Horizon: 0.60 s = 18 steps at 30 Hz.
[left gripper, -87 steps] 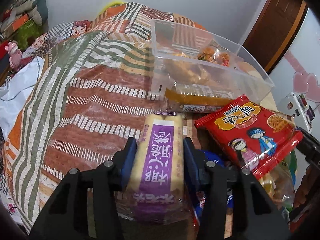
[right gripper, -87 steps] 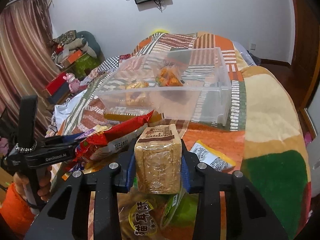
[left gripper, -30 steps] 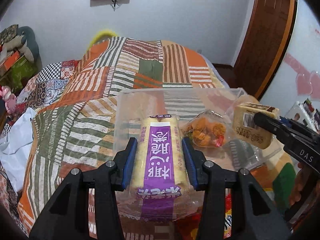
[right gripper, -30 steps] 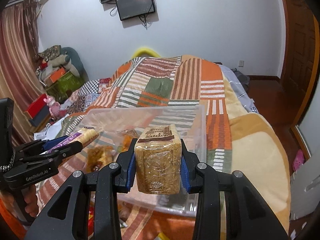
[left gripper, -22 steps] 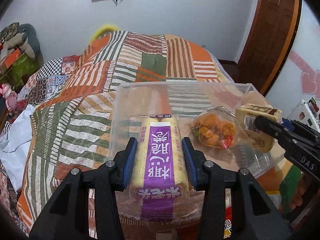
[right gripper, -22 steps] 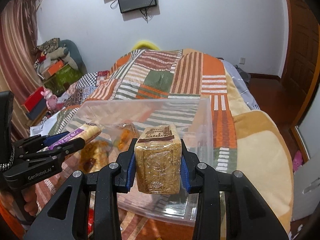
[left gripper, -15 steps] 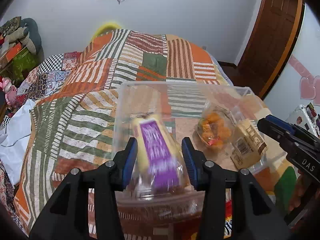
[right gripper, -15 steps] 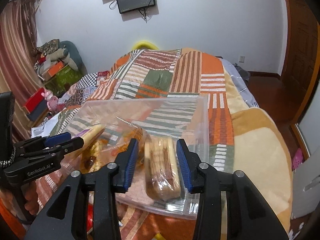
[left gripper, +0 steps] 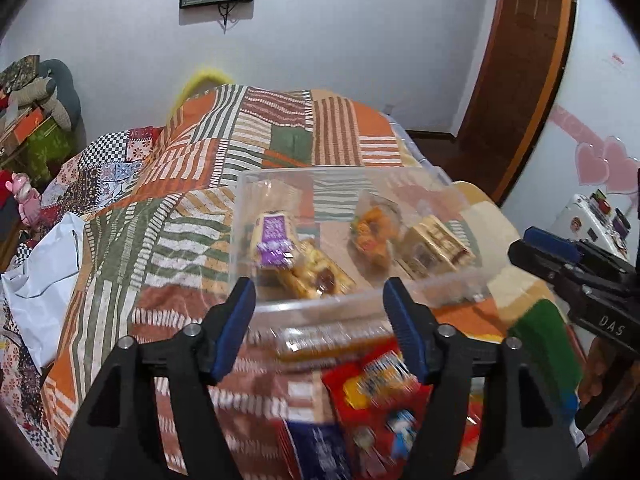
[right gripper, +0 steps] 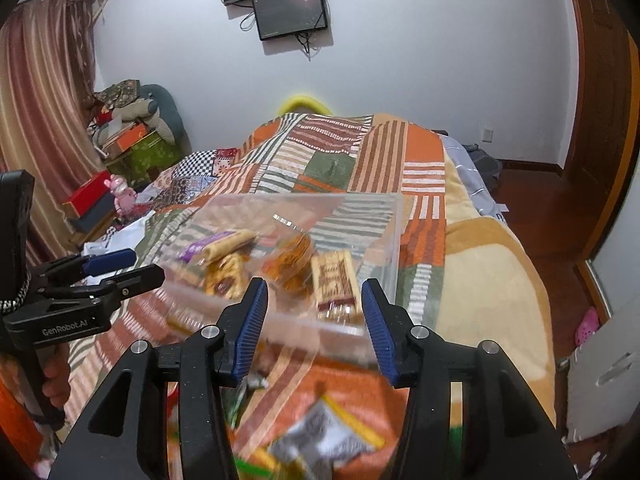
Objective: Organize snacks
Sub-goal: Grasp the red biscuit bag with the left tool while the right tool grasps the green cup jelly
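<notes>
Blurred snack packets (left gripper: 376, 392) lie unreadable before the clear bin (left gripper: 432, 280).

Each wrist camera looked forward and down along its own fingers, close above the bed. Both views shared the clear bin (left gripper: 436, 280) (right gripper: 384, 240).

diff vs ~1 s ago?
Both let go: the purple pack left the left gripper, the bread left the right gripper; both lie in the bin. Jaws opening, empty, pulled back. Orange bag and bin unmoved.
</notes>
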Each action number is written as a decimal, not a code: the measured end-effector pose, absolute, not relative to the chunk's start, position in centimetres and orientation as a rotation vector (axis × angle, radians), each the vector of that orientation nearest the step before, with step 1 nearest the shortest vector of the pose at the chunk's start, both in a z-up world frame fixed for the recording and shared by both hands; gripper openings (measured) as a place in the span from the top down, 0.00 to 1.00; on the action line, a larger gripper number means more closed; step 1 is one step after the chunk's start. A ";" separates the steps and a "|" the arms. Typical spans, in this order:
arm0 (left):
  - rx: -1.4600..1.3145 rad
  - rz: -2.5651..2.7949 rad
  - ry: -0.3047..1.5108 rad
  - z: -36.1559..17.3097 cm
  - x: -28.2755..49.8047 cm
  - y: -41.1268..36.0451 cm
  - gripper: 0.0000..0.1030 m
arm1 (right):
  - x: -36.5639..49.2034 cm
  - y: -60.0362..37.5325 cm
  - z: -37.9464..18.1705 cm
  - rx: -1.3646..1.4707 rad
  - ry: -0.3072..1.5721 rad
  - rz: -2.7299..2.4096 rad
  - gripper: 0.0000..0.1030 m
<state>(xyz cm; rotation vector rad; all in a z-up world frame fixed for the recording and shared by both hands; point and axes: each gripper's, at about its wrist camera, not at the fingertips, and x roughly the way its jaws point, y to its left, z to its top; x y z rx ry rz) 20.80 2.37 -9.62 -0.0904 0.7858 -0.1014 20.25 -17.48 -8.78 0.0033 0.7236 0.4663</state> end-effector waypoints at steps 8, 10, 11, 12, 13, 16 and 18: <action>-0.093 -0.172 0.797 -9.2 17.8 -1.1 0.20 | 17.0 -18.4 -10.2 0.003 0.756 0.467 0.48; -0.088 -0.189 0.813 -9.7 17.5 -2.1 0.19 | 16.5 -18.7 -11.0 0.013 0.778 0.472 0.48; -0.084 -0.193 0.822 -10.1 17.4 -2.6 0.19 | 16.2 -18.7 -11.3 0.013 0.789 0.473 0.48; -0.078 -0.192 0.832 -10.5 17.3 -3.1 0.19 | 16.0 -18.7 -11.6 0.011 0.798 0.474 0.48; -0.075 -0.194 0.840 -10.8 17.1 -3.4 0.19 | 15.8 -18.8 -12.2 0.012 0.810 0.472 0.48; -0.058 -0.196 0.861 -12.0 16.7 -4.1 0.19 | 15.0 -19.1 -13.3 0.021 0.849 0.481 0.48; -0.047 -0.189 0.874 -12.8 16.7 -4.3 0.19 | 14.6 -19.2 -14.0 0.024 0.871 0.481 0.48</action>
